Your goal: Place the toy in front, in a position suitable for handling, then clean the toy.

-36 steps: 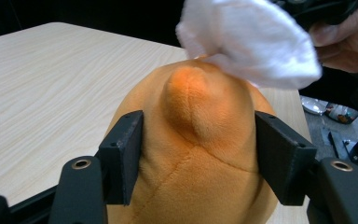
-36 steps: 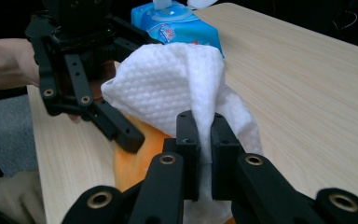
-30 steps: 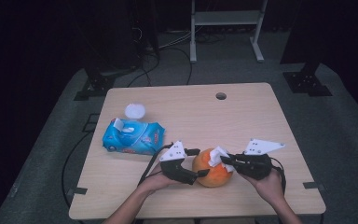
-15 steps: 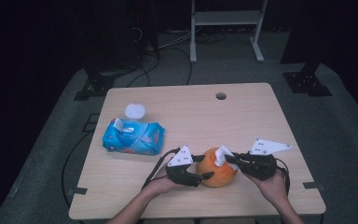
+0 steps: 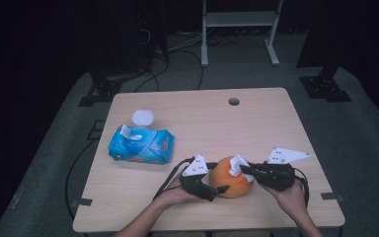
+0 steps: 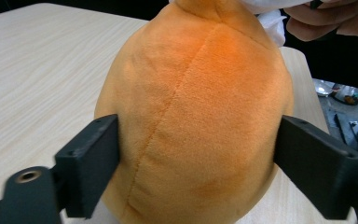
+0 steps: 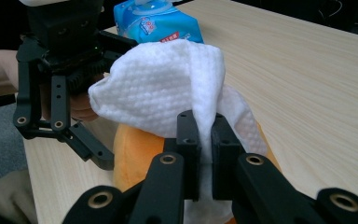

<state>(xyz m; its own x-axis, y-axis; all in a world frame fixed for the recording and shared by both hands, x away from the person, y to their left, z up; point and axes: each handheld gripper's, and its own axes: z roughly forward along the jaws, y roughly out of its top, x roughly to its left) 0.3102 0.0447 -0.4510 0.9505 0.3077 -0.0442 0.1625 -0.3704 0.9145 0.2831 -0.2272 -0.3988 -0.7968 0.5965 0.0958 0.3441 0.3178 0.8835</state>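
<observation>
In the lower middle of the high view we see our two black hand-held grippers, the left gripper [image 5: 212, 186] and the right gripper [image 5: 249, 173]. Each has a white three-cornered plate on top and a black cable behind. In both gripper views, their flat black jaws show brass-coloured rivets at the joints. Our forearms are bare.

Right tongs [image 7: 204, 154] pinch a white wipe [image 7: 168, 88] draped over the orange plush [image 7: 133, 154]
</observation>
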